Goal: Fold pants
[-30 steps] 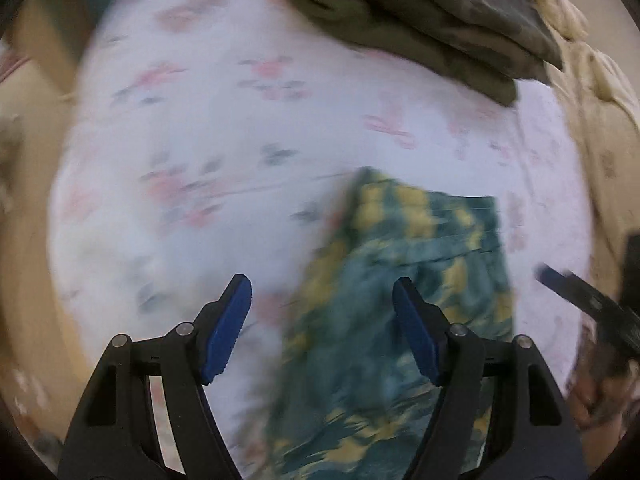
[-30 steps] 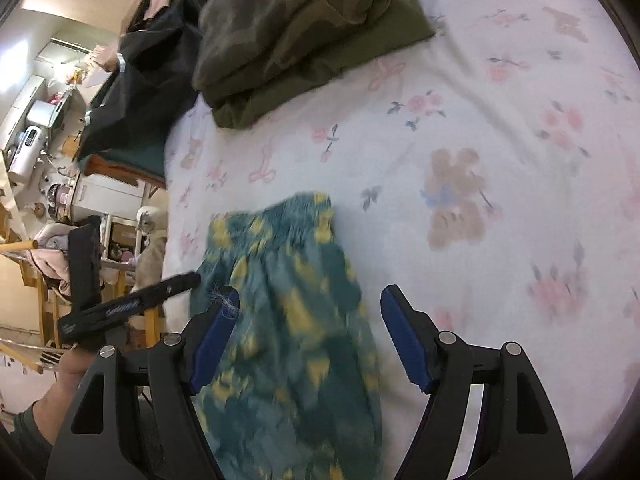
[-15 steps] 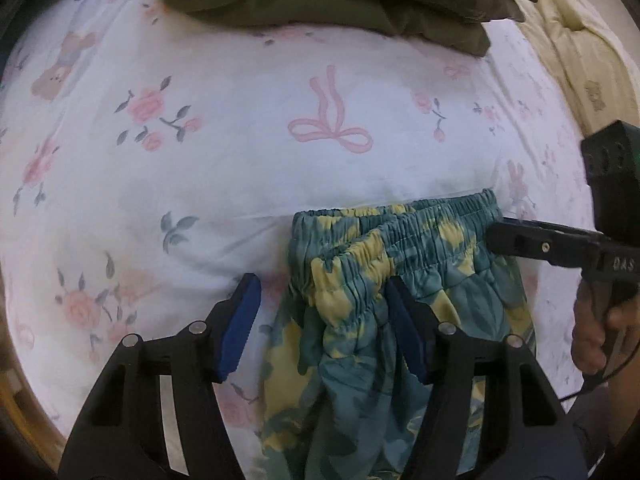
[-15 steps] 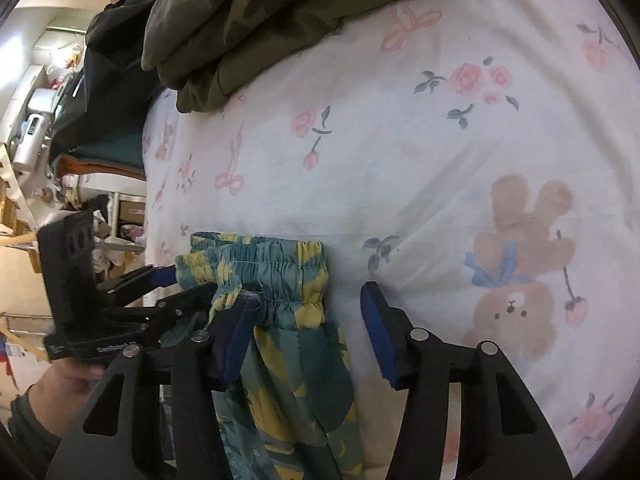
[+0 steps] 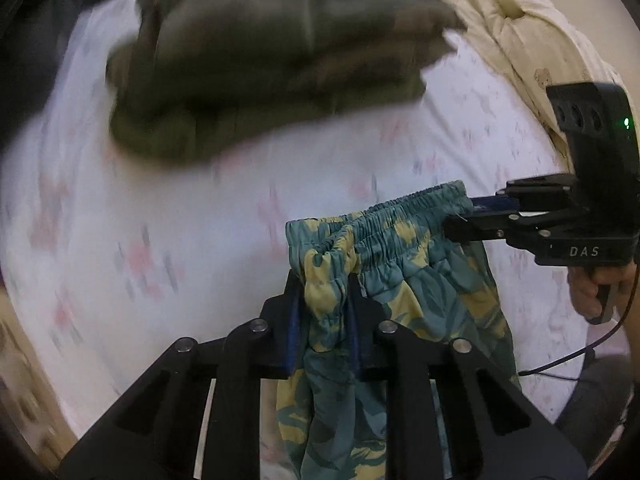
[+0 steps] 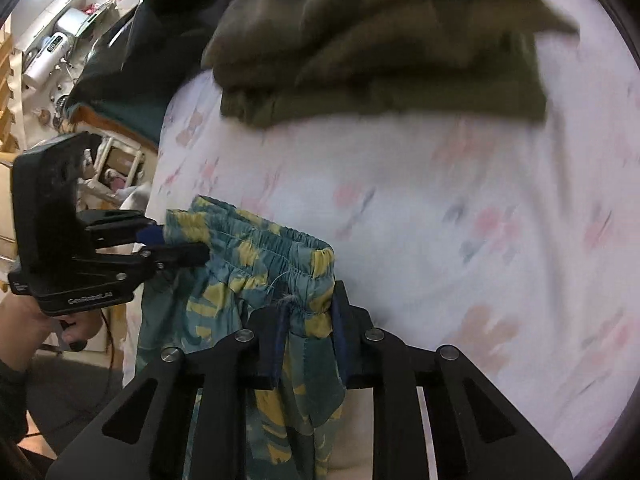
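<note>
I've got both tongs clamped on the pants' [image 5: 400, 276] waistband: left tongs [image 5: 323, 320] one end, right tongs [image 6: 308, 324] other. Only right cam shows shelves [image 6: 52, 56] beyond left tongs; left cam shows cream quilt [image 5: 520, 28].

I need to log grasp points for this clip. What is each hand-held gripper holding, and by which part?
Both hold the green-and-yellow pants by the elastic waistband: left hand-held gripper at one end, right hand-held gripper at the other.

Both wrist cams sit close behind their own fingers, angled down at the bed [image 5: 200, 208], facing its far side. Left cam views from the left, right cam from the right. Shared: pants [image 5: 400, 248] waistband, olive clothes pile [image 6: 380, 40], each other's hand-held gripper.
</note>
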